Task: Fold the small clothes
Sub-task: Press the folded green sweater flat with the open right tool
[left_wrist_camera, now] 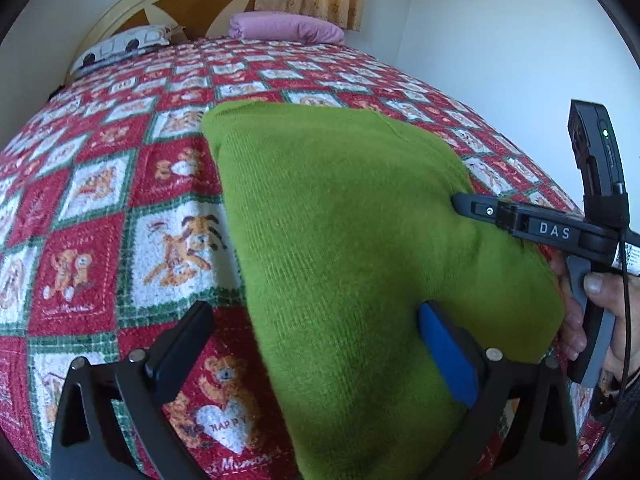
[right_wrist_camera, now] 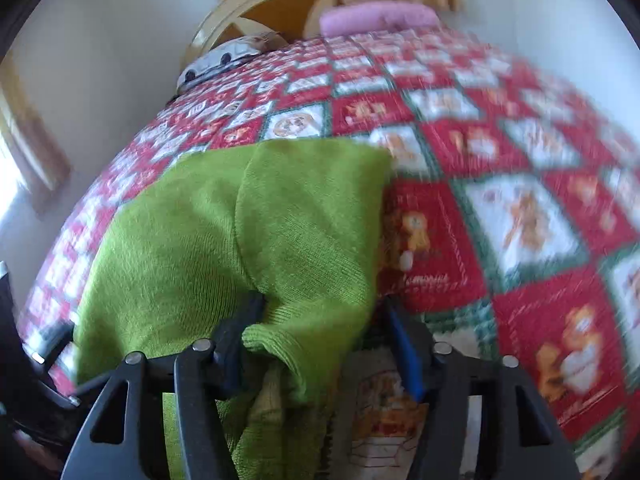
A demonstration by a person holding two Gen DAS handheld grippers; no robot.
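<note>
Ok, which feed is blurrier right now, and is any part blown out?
Right wrist view: motion blur smears the quilt, worst toward the right edge; a window patch at far left is blown out. Left wrist view: mostly sharp, the green garment slightly soft, evenly lit, fisheye bending throughout.

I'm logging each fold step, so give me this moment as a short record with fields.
surface: bed with red patchwork quilt
garment: green knit top, lying on the quilt
left claw: open, garment's edge between its fingers, not pinched
right claw: open, a garment fold lying loose between its fingers
at headboard: pink pillow, patterned pillow
</note>
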